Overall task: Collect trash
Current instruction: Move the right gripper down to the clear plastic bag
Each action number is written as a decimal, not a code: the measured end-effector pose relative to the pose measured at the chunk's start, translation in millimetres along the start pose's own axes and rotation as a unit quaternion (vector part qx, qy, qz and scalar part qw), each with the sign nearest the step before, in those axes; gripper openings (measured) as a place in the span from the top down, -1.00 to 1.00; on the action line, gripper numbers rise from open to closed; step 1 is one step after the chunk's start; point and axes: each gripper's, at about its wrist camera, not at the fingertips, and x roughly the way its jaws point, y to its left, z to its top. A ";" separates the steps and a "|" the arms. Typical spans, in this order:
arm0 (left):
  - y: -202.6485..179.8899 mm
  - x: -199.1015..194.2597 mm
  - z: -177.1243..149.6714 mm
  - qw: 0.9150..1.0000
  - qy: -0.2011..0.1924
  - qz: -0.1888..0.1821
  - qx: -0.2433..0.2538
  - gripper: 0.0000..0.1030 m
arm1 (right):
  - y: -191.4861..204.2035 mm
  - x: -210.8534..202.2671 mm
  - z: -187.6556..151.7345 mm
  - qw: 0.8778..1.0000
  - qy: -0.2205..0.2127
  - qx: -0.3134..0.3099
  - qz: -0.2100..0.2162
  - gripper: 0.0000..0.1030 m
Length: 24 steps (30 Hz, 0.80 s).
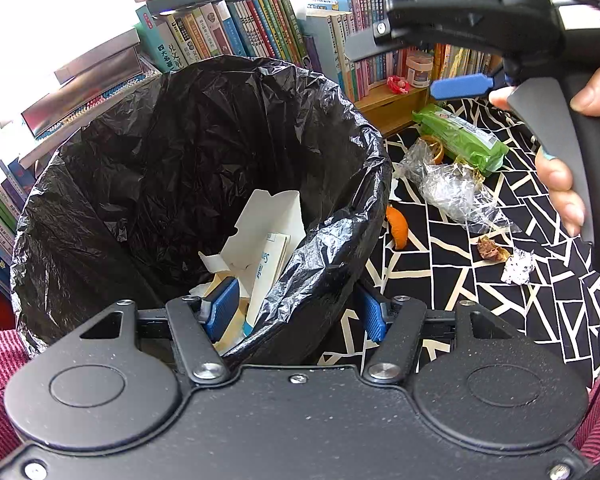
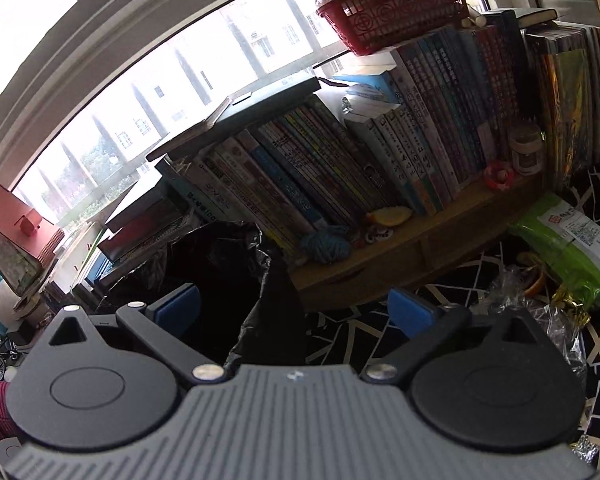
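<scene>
A bin lined with a black bag (image 1: 172, 140) holds a torn white carton (image 1: 268, 224) and paper. My left gripper (image 1: 296, 308) is shut on the bin's near rim, one blue pad inside and one outside. On the black-and-white cloth (image 1: 480, 320) to the right lie a clear plastic wrap (image 1: 448, 188), a green packet (image 1: 460, 136), an orange peel (image 1: 398, 228), a brown scrap (image 1: 490, 248) and a foil scrap (image 1: 518, 268). My right gripper (image 2: 296, 306) hangs open and empty above the bag's far edge (image 2: 236, 256); its blue pad (image 1: 460, 85) shows top right, held by a hand.
A wooden shelf (image 2: 400, 256) packed with upright books (image 2: 320, 168) stands just behind the bin and the litter. A small jar (image 2: 526, 152) and trinkets sit on it, and a red basket (image 2: 392, 12) on top. A window is behind.
</scene>
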 end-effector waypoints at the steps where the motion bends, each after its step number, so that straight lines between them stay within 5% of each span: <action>1: 0.0 0.1 0.1 1.000 0.000 0.000 0.000 -0.18 | -2.6 1.5 -0.7 1.000 0.002 0.002 -0.004 -1.00; 9: 0.0 0.0 -0.1 1.000 0.000 -0.001 0.000 -0.18 | -26.9 17.1 -21.8 0.997 0.047 0.037 -0.043 -1.00; 16: 0.4 0.8 0.1 1.000 0.000 -0.002 -0.002 -0.18 | -42.8 31.1 -31.8 0.990 0.071 0.020 -0.118 -1.00; 24: 1.6 3.0 0.5 1.000 0.002 -0.003 -0.005 -0.18 | -95.2 53.6 -37.9 0.963 0.100 0.048 -0.245 -1.00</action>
